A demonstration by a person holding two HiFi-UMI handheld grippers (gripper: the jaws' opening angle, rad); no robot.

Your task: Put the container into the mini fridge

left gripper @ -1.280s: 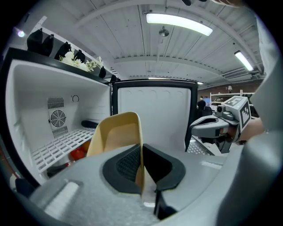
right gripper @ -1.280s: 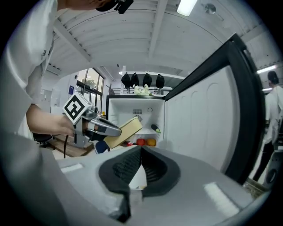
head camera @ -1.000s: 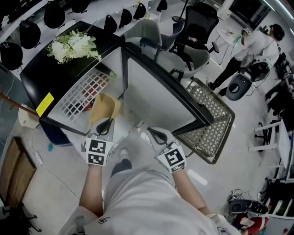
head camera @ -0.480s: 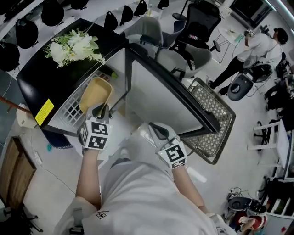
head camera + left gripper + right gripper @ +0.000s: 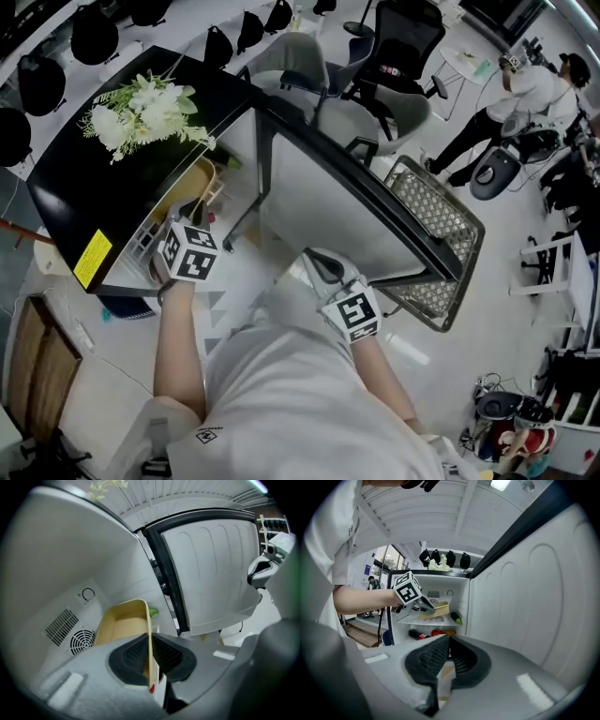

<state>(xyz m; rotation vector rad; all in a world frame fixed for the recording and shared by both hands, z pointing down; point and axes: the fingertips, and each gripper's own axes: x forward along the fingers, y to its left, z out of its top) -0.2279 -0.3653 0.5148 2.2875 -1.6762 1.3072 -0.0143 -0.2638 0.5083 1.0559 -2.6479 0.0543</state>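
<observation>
The black mini fridge point(image 5: 84, 197) stands with its door point(image 5: 347, 202) swung open. My left gripper point(image 5: 194, 220) reaches inside it, shut on the rim of the tan container point(image 5: 190, 180). In the left gripper view the pads clamp the thin wall of the container point(image 5: 123, 623) at the left gripper point(image 5: 150, 654), with the fridge's back wall and fan vent point(image 5: 78, 640) just beyond. In the right gripper view the container point(image 5: 440, 608) sits over the wire shelf point(image 5: 423, 620). My right gripper point(image 5: 323, 270) hangs shut and empty before the door; its jaws point(image 5: 449, 653) meet.
A dark green vegetable point(image 5: 456, 618) lies on the shelf beside the container. Below it are a red-capped bottle point(image 5: 416, 634) and red and orange fruit point(image 5: 437, 632). White flowers point(image 5: 141, 101) lie on the fridge top. A mesh rack point(image 5: 433, 239) stands behind the door; office chairs point(image 5: 394, 52) and a person point(image 5: 525, 89) are beyond.
My left gripper has carried the tan container from in front of the fridge up and into its opening, rolling as it went. The right gripper has shifted only slightly.
</observation>
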